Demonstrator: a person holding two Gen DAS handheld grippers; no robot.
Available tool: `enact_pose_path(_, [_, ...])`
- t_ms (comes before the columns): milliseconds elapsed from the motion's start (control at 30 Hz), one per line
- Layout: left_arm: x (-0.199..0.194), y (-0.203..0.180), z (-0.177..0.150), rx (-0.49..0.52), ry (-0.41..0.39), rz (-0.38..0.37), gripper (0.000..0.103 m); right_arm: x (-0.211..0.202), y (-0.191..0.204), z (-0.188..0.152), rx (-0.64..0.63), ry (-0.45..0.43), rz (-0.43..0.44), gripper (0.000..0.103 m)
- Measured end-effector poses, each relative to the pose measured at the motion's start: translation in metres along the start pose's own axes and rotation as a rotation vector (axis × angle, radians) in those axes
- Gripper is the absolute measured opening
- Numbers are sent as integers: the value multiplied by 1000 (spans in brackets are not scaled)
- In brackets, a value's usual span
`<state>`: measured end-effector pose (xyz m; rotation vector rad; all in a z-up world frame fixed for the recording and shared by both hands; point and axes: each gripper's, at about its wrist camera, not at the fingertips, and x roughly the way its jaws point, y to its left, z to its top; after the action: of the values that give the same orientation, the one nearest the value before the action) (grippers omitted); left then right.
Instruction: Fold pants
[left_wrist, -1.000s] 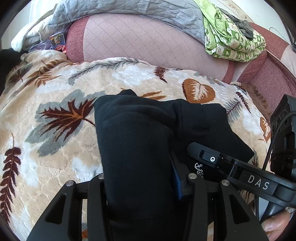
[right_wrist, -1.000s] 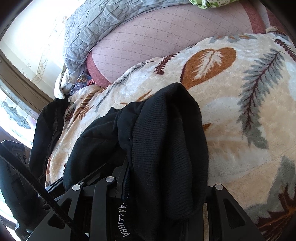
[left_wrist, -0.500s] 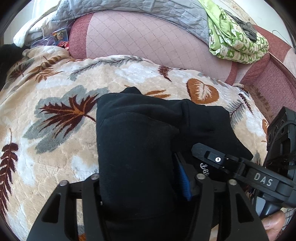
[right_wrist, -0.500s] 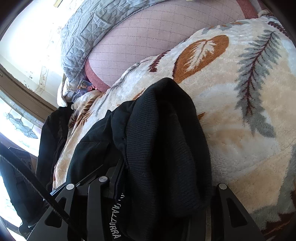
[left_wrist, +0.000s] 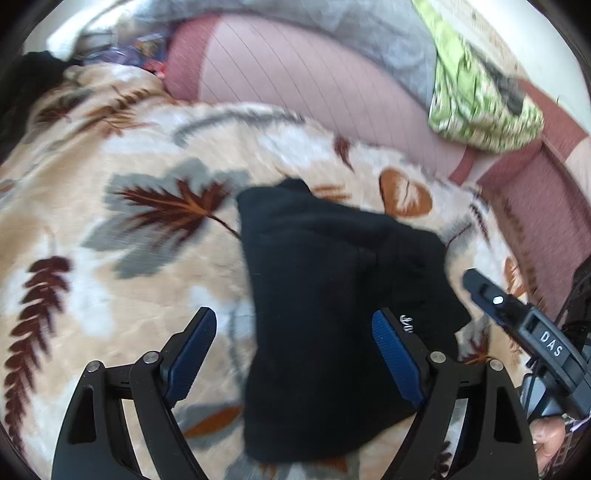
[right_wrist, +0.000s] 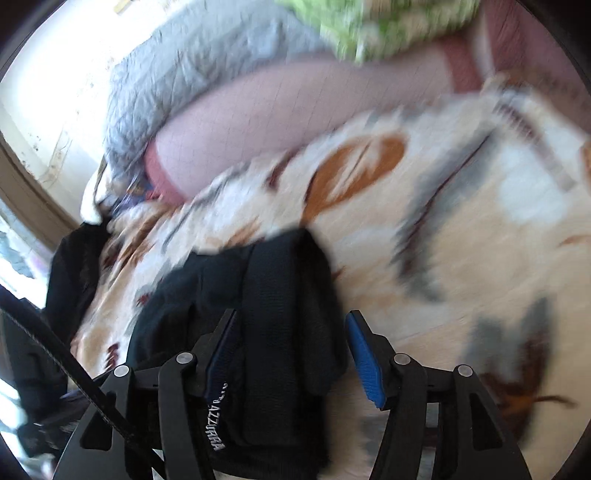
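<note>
Pants, black, soft knit cotton (left_wrist: 343, 295), lie folded at frame centre on the plush leaf-print blanket (left_wrist: 110, 280). Both sets of jaws are opening: left gripper (left_wrist: 295, 354) wide, blue pads clear of the cloth; right gripper (right_wrist: 291, 354) spreading, fabric loose between. Light, limp, bunches easily, so pinch a thick folded edge. Green patterned cloth (left_wrist: 476, 103) sits upper right, well apart; nothing blocks.

Folded black pants (left_wrist: 332, 295) are lying on a leaf-patterned fleece blanket (left_wrist: 129, 277), a pink quilted cushion (left_wrist: 314, 92) sitting behind.
</note>
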<state>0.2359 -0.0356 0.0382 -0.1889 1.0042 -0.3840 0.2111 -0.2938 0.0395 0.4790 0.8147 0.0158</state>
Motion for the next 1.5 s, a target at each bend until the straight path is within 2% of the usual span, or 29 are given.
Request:
enact_pose_path(67, [-17,6,-5,-28,-23,-5,86,-20,10,5,-44,-51,1,65])
enact_pose_path(133, [-24,10,-11,-49,-20,-11,86,-32,25,6,-95,-60,38,65])
enact_pose_path(233, [-36,12,-24,-65,-18,-22,86,-22,44,-3,-140,30,134,63])
enact_pose_path(267, [-39,12,-29,-65,-19,-23,86,-15,46,-7,-139,59,142,63])
enact_pose_path(400, [-58,12,-47,-64,-19,-24,86,16,35,-21,-68,164,103,62])
enact_pose_path(467, [-74,15,-56,-74,-40,-18,86,10,24,-24,8,156,100,62])
enact_pose_path(567, [-98,17,-65,-81,-85,-4,86,-20,22,-29,2,109,63,62])
enact_pose_path(700, [-148,11,-82,-52,-242,26,86,-66,30,-50,-17,58,27,66])
enact_pose_path(800, [-186,3,-94,-16,-383,129,91,-92,39,-66,-24,49,35,66])
enact_pose_path(900, [-226,-4,-108,1,-535,241,103,-122,52,-81,-89,14,41,68])
enact_pose_path(967, [-260,-7,-121,-8,-674,332,103,-140,63,-90,-151,-14,34,71])
enact_pose_path(1033, [-285,-12,-132,-8,-768,410,103,-153,76,-97,-207,-26,39,72])
enact_pose_path(1067, [-292,-13,-134,-5,-786,430,103,-159,82,-101,-234,-31,46,72])
enact_pose_path(1167, [-315,-20,-142,11,-796,473,103,-177,95,-116,-287,-45,71,75])
enact_pose_path(1300, [-327,-26,-150,59,-757,366,103,-185,106,-131,-311,-49,107,76])
enact_pose_path(1367, [-320,-29,-150,69,-702,307,103,-186,108,-136,-320,-46,115,77])
enact_pose_path(1500, [-292,-36,-153,66,-589,261,103,-184,108,-142,-327,-34,125,77])
